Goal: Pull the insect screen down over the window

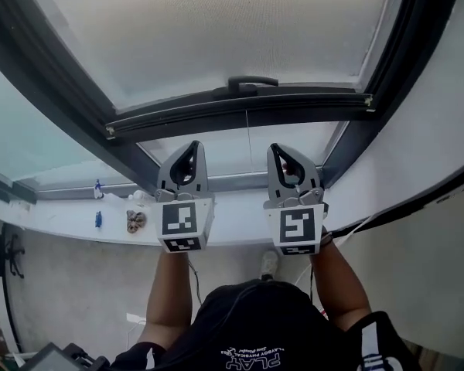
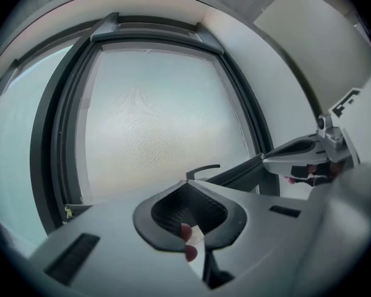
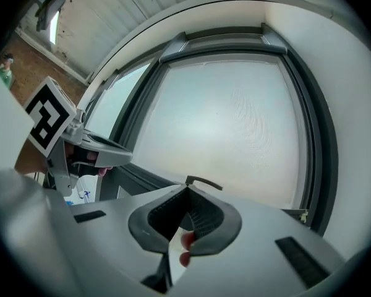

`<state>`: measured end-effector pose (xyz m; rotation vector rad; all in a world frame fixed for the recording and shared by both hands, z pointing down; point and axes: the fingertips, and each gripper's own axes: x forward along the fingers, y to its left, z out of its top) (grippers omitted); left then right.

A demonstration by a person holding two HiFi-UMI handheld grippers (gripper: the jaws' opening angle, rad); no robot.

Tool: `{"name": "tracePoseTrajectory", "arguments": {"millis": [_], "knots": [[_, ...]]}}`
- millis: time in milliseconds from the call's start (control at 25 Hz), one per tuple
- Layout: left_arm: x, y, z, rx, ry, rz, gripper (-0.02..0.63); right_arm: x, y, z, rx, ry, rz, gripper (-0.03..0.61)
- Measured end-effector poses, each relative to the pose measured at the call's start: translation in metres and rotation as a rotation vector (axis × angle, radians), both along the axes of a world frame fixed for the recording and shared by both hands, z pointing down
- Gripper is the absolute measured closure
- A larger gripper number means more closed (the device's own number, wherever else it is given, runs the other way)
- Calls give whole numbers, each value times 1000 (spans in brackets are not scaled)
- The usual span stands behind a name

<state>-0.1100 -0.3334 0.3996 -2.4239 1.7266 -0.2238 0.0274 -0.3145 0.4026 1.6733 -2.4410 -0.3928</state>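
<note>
The insect screen [image 1: 216, 29] hung partway down the window, its bottom bar [image 1: 240, 108] and handle [image 1: 253, 83] just above your left gripper [image 1: 192, 144] and right gripper [image 1: 277, 148], both with fingers clenched on nothing, so your best move was probably to press evenly on the bar and draw it straight down to the sill [image 1: 232, 221].
</note>
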Motion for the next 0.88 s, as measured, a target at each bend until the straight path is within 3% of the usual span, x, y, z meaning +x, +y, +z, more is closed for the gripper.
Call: {"name": "tracePoseTrajectory", "arguments": {"millis": [160, 320, 480, 640, 880], "knots": [[-10, 34, 6, -15, 15, 41, 611, -21, 28, 7, -66, -15, 4, 574], [-29, 68, 19, -28, -24, 42, 611, -42, 58, 24, -133, 7, 14, 574], [-45, 103, 28, -52, 0, 55, 611, -60, 96, 31, -94, 40, 7, 574], [-58, 130, 36, -71, 40, 65, 611, -62, 130, 34, -98, -8, 54, 574], [-50, 163, 44, -101, 80, 109, 611, -52, 169, 29, -94, -30, 85, 574]]}}
